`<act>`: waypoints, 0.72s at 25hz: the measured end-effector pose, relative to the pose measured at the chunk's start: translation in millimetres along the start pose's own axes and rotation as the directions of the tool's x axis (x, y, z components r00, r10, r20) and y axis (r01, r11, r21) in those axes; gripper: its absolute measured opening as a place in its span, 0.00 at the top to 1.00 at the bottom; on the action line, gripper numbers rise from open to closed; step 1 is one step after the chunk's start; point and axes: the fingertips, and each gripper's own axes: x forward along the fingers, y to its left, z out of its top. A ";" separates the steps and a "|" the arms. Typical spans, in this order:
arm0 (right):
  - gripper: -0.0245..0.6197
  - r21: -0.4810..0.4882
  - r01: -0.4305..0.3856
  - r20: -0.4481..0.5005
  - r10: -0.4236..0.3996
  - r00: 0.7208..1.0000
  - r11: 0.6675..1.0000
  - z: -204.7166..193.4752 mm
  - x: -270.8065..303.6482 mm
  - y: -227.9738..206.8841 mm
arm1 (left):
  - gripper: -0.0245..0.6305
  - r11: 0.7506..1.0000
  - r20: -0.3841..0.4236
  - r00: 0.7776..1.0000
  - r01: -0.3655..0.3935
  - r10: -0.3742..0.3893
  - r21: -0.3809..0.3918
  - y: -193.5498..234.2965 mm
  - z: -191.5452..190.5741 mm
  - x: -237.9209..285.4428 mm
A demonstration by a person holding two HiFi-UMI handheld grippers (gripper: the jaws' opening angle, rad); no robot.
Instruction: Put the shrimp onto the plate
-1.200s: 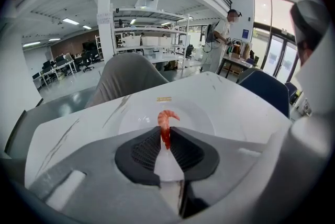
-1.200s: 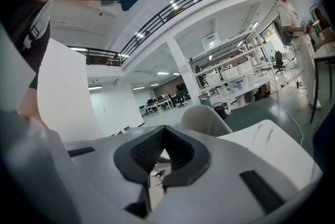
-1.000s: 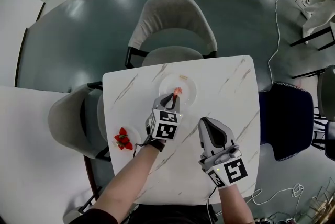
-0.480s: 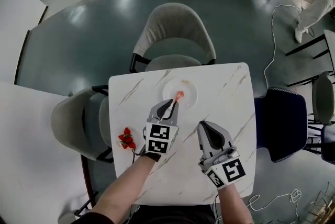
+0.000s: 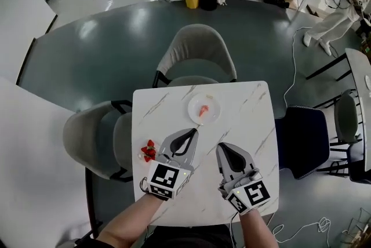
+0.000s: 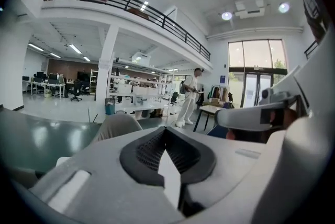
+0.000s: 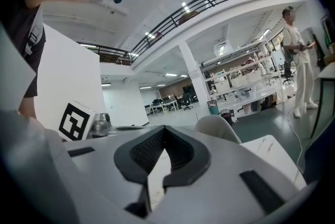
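A small pink shrimp [image 5: 203, 110] lies on the round white plate [image 5: 212, 104] at the far middle of the white marble table [image 5: 249, 119]. My left gripper [image 5: 192, 132] is shut and holds nothing; it sits nearer to me than the plate and does not touch it. To its right, my right gripper [image 5: 222, 148] is also shut and holds nothing, above the table's middle. In the left gripper view the left gripper [image 6: 166, 131] shows its dark pads meeting at the tip. The right gripper [image 7: 165, 131] looks the same in the right gripper view. Neither gripper view shows the shrimp or plate.
Red strawberries [image 5: 149, 150] lie at the table's left edge. A grey chair [image 5: 196, 50] stands at the far side, another grey chair [image 5: 95, 137] at the left, and a dark blue chair [image 5: 301, 138] at the right. A person in white [image 5: 333, 18] stands far right.
My left gripper let go of the shrimp, which now rests on the plate, and drew back toward me. The right gripper stayed roughly in place.
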 end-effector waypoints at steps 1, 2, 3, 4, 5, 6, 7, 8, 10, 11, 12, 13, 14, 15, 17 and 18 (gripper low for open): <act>0.96 -0.007 0.000 0.008 0.000 1.000 1.000 6.8 -5.1 9.5 | 0.95 1.000 0.020 1.000 0.010 -0.010 -0.003 -6.7 9.8 -13.3; 0.96 -0.012 -0.001 0.014 0.002 1.000 1.000 13.3 -10.4 19.5 | 0.95 1.000 0.040 0.999 0.020 -0.020 -0.007 -13.7 19.1 -27.1; 0.96 -0.016 -0.005 0.020 0.005 1.000 1.000 19.6 -15.8 29.9 | 0.95 0.999 0.060 0.998 0.032 -0.031 -0.013 -20.9 27.9 -41.3; 0.96 -0.019 -0.010 0.025 0.010 1.000 1.000 25.8 -21.1 40.9 | 0.95 0.999 0.078 0.996 0.045 -0.044 -0.019 -28.1 36.2 -55.7; 0.96 -0.022 -0.016 0.032 0.017 0.999 1.000 31.9 -26.1 52.8 | 0.95 0.998 0.094 0.994 0.061 -0.059 -0.022 -35.1 43.8 -70.3; 0.96 -0.027 -0.023 0.041 0.024 0.999 0.999 37.5 -31.1 65.5 | 0.95 0.997 0.106 0.992 0.077 -0.074 -0.020 -41.6 50.2 -85.2; 0.96 -0.031 -0.029 0.053 0.031 0.998 0.999 42.5 -36.4 78.8 | 0.95 0.996 0.113 0.990 0.091 -0.088 -0.017 -47.4 55.4 -100.2; 0.96 -0.033 -0.036 0.067 0.039 0.997 0.999 46.7 -41.5 92.1 | 0.95 0.995 0.119 0.988 0.102 -0.100 -0.014 -52.1 59.8 -115.0; 0.96 -0.031 -0.049 0.091 0.052 0.994 0.998 52.4 -50.2 116.1 | 0.95 0.993 0.135 0.984 0.118 -0.116 -0.013 -58.7 66.3 -142.0; 0.96 -0.035 -0.051 0.097 0.054 0.994 0.998 53.9 -53.5 126.4 | 0.95 0.992 0.144 0.982 0.123 -0.120 -0.012 -61.2 68.8 -154.0; 0.96 -0.043 -0.049 0.100 0.053 0.994 0.998 55.1 -56.4 135.9 | 0.95 0.992 0.152 0.981 0.126 -0.123 -0.009 -63.3 71.2 -164.9; 0.96 -0.053 -0.046 0.103 0.051 0.993 0.998 56.5 -59.2 144.9 | 0.95 0.992 0.160 0.979 0.128 -0.126 -0.004 -65.5 73.7 -175.0; 0.96 -0.064 -0.041 0.108 0.048 0.993 0.997 58.3 -62.0 153.6 | 0.95 0.991 0.169 0.977 0.131 -0.130 0.001 -67.5 76.2 -184.5; 0.96 -0.076 -0.036 0.113 0.044 0.993 0.996 60.2 -64.9 162.0 | 0.95 0.991 0.180 0.974 0.136 -0.135 0.005 -69.2 78.7 -193.7; 0.96 -0.094 -0.028 0.128 0.040 0.991 0.995 63.7 -71.7 178.5 | 0.95 0.989 0.199 0.969 0.145 -0.143 0.008 -71.7 82.8 -211.5; 0.96 -0.098 -0.028 0.137 0.041 0.990 0.995 65.3 -75.8 186.3 | 0.95 0.989 0.208 0.967 0.147 -0.146 0.008 -72.8 84.6 -219.8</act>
